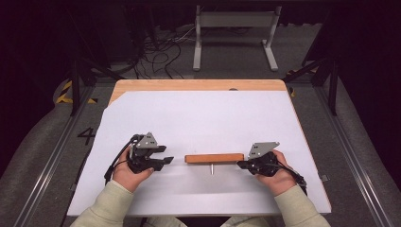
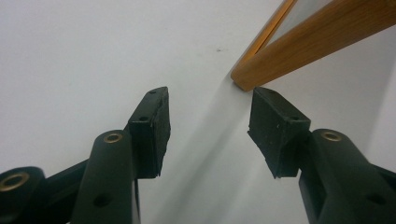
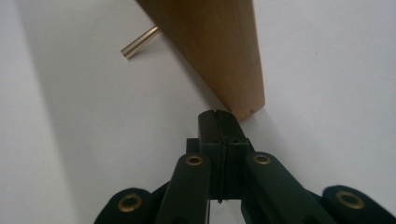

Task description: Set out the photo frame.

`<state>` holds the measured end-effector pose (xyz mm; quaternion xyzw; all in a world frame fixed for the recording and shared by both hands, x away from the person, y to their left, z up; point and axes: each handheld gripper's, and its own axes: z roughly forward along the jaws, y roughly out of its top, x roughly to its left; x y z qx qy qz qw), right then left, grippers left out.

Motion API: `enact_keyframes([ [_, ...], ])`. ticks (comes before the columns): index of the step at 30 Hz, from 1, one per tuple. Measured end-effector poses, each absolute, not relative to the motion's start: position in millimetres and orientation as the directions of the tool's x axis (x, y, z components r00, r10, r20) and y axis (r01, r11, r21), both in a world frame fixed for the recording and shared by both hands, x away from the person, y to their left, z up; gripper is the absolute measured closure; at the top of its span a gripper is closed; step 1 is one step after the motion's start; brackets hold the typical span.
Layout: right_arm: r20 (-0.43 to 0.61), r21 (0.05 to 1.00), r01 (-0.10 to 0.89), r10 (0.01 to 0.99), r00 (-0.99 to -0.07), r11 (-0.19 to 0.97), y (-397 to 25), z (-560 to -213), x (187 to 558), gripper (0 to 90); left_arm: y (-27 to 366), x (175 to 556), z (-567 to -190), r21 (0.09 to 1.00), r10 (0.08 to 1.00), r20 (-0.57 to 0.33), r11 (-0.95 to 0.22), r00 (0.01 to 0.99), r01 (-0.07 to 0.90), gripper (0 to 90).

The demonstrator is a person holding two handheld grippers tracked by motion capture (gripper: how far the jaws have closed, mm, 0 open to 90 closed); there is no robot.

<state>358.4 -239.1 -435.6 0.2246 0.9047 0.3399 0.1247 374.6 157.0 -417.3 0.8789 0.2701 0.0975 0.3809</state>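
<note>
Left gripper [image 1: 166,160] low over the white sheet [image 1: 198,113] that covers the surface, at the left, held in the person's left hand [image 1: 128,174]. Jaws spread wide, nothing between them; in the left gripper view the gripper [image 2: 210,116] has only bare sheet in its gap, and the near end of the wooden block [image 2: 308,39] lies just past the right-hand jaw tip.

Centre: wooden block [image 1: 214,158], long and narrow, lying flat on the sheet, lengthwise between the two grippers. A short metal pin [image 1: 212,169] sticks out from its near side, toward the person.

Right: right gripper [image 1: 242,164] in the right hand [image 1: 279,177], tips at the block's right end. In the right gripper view its jaws are pressed together, holding nothing, and the gripper [image 3: 219,116] sits just beside the block's end corner [image 3: 219,51]; touching or not, cannot tell. The pin [image 3: 139,43] shows beyond, at the upper left.
</note>
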Motion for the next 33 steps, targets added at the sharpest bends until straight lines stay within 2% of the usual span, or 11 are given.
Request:
enact_keyframes([
  [22,-0.027,0.695,0.379,0.548,-0.836,0.612,-230.4,-437.4,399.2,90.0,157.6,369.7,-422.5,0.709,0.547,-0.044,-0.572,0.836,0.412,49.4],
  [33,0.057,0.714,0.444,0.587,-0.808,0.542,-223.0,-442.2,429.3,90.0,155.6,366.2,-425.6,0.699,0.541,-0.045,-0.584,0.84,0.414,50.4],
])
